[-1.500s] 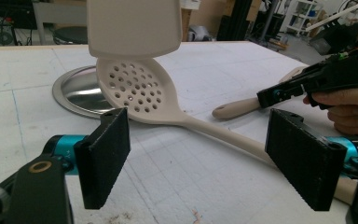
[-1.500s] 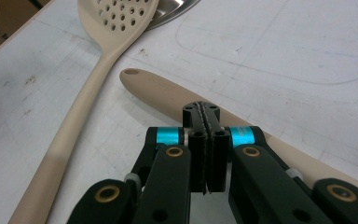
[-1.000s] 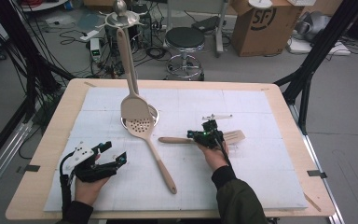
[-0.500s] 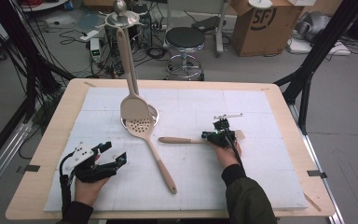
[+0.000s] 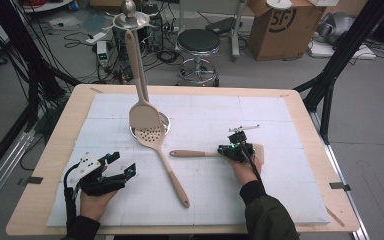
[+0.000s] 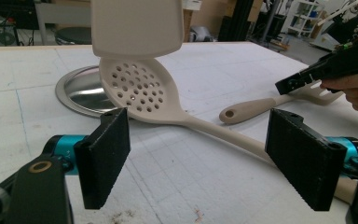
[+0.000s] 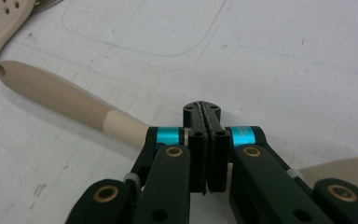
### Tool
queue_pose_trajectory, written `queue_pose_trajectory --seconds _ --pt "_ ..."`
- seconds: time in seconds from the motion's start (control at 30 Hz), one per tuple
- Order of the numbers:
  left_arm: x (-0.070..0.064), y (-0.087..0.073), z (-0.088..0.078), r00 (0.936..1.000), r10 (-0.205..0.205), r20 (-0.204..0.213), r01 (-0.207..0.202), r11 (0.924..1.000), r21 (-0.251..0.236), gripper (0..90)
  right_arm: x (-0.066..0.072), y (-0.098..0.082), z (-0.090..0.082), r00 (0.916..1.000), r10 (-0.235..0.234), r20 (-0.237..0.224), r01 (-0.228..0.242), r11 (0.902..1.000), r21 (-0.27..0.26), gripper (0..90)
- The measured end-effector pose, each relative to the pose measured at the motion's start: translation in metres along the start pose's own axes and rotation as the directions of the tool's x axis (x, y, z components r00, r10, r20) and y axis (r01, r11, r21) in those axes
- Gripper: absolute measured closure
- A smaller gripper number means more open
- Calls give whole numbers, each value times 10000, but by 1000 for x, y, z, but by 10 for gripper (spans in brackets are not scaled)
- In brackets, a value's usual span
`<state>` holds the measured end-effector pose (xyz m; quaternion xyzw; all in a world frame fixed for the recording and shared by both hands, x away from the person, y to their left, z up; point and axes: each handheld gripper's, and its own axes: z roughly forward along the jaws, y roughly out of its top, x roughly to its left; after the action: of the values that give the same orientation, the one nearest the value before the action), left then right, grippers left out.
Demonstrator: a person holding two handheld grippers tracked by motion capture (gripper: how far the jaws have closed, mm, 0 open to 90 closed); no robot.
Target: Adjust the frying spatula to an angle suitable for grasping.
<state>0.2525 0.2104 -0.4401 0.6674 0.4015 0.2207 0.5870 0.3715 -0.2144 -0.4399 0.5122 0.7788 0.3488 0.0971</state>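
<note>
Three beige utensils: one spatula [image 5: 139,75] hangs from the stand [image 5: 128,17], one skimmer [image 5: 162,155] lies beside its base, one turner [image 5: 195,154] lies right of that base. Right hand-held gripper [image 5: 222,149] jaws closed above the turner; left hand-held gripper [image 5: 122,165] wide, empty.

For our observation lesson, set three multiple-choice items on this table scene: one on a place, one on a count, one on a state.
1. Where does the beige perforated plastic spoon rest its bowl?
A on the round metal base
B on the floor
C in a box
2. How many beige utensils are there?
A one
B three
C five
3. The left gripper is:
A shut on the spoon
B wide open
C shut empty

1 A: bowl overlaps the base.
2 B: spoon, hanging beige turner, lying beige spatula.
3 B: pads stand far apart.
</note>
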Motion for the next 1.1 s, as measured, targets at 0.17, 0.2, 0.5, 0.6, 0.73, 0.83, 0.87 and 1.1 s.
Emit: queue_pose_trajectory --seconds 0.17,0.2,0.5,0.6,0.73,0.83,0.87,1.1 --pt "1 0 -1 10000 -21 -44 21 10000 -29 227 -1 -1 -3 10000 -61 55 60 9999 156 895" --pt "1 0 -1 10000 -37 -66 37 10000 -30 227 0 -1 -4 9999 -97 77 96 9998 175 896" --pt "1 0 -2 10000 -39 -70 39 10000 -20 227 3 -4 -15 9972 -693 274 677 9961 566 895" --pt "0 0 -1 10000 13 -58 -12 10000 17 227 1 -4 -16 9981 -600 146 591 9967 555 895" --pt "0 0 -1 10000 14 -59 -14 10000 18 227 -2 -5 -17 9991 -426 -55 428 9976 538 897" --pt "0 0 -2 10000 -11 -56 11 10000 23 227 -6 -7 -18 9992 30 -393 -7 9984 574 898" --pt "0 0 -2 10000 -13 -63 13 10000 19 227 -7 -7 -18 9988 98 -472 -70 9983 578 898" --pt "0 0 -2 10000 -1 -33 1 10000 7 227 -13 -12 -20 9923 732 -1000 -681 9963 529 899"
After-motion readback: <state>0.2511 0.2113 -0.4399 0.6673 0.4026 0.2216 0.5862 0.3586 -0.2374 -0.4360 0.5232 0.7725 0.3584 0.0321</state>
